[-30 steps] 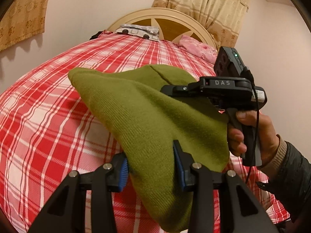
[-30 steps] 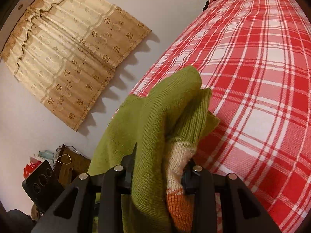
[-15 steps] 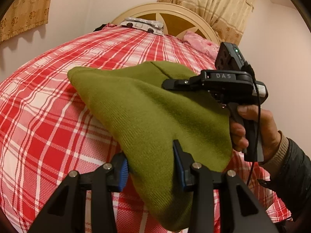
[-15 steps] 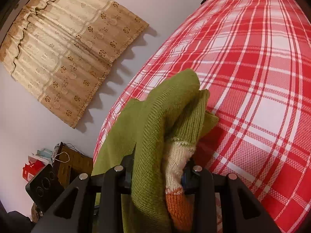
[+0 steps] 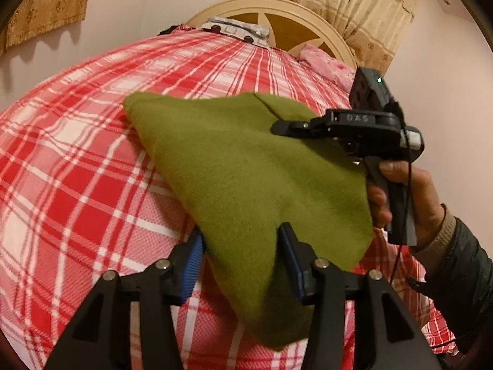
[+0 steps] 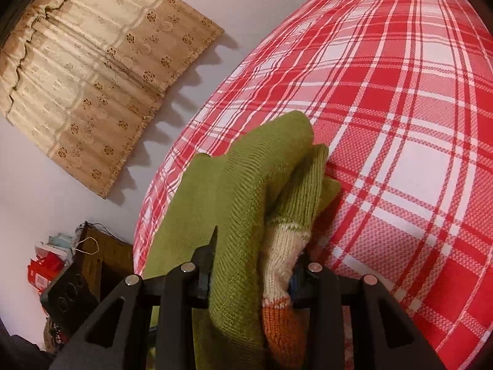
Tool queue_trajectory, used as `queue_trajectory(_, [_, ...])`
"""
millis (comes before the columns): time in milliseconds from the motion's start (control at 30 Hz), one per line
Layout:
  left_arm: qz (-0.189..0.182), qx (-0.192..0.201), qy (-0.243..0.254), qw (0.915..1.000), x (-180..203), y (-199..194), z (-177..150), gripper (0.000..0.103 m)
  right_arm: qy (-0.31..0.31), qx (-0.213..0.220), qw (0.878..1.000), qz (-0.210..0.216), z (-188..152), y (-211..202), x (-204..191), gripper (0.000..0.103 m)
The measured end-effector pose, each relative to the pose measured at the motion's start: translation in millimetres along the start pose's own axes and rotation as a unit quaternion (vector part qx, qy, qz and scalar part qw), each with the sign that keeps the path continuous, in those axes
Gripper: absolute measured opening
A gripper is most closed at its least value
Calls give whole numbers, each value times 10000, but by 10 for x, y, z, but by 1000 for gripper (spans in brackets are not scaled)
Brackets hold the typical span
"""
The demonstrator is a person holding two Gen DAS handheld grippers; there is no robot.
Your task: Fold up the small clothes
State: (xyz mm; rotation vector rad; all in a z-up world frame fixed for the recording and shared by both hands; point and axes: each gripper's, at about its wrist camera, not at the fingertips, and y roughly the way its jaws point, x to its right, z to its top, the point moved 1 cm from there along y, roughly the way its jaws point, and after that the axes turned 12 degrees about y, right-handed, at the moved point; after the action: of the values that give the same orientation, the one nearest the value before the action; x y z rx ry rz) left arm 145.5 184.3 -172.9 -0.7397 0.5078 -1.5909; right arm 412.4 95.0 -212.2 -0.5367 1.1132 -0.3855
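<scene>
Opening up just now, the left gripper (image 5: 240, 262) has let its blue pads (image 5: 191, 260) spread wider than they were a moment ago. The green sweater (image 5: 246, 166) still sits between them, but the pads no longer look like they squeeze it. I think this means the left side of the fold is being let go, so that corner can drop onto the red checked bed (image 5: 77, 185).

The sweater hangs a bit lower toward the bed than before. Its far corner already rests on the bed, out toward the round headboard (image 5: 277, 12). The near part is still up in the air, stretched between the two grippers.

The right gripper (image 6: 252, 265) is only a little open. It pinches a thick bunch of the sweater (image 6: 246, 185), and the cream and orange cuff (image 6: 277, 277) is caught in there too. Its pads are hidden by the knit, but the cloth looks held tight. In the left wrist view, a hand (image 5: 409, 197) holds this gripper on the side of the sweater away from the headboard's left end.

The fold is not done yet. The right side still has to come down and lie flat on the bed.
</scene>
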Motion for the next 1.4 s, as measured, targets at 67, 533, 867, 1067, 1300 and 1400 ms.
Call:
queue_trajectory(67, [99, 204, 81, 9997, 8, -106, 37, 61, -20, 130, 9998, -131, 9, -92, -5, 38])
queue_trajectory(533, [667, 43, -605, 9959, -404, 166, 17, 83, -478, -252, 9982, -259, -579, -194, -346, 45])
queue_trajectory(867, [1315, 214, -277, 9907, -287, -247, -6, 85, -1064, 1176, 9802, -1181, -892, -703, -776, 69])
queue_trajectory(1067, [1321, 586, -122, 9894, -170, -453, 114, 85, -1691, 1769, 9509, -1892, -1215, -894, -1206, 69])
queue_trajectory(1300, [1233, 712, -115, 9897, -132, -539, 189, 86, -1727, 2020, 9462, -1846, -1427, -1052, -1321, 69])
queue_trajectory(1400, [1255, 751, -84, 9892, -110, -557, 198, 86, -1763, 2076, 9446, -1833, -1455, -1082, -1356, 69])
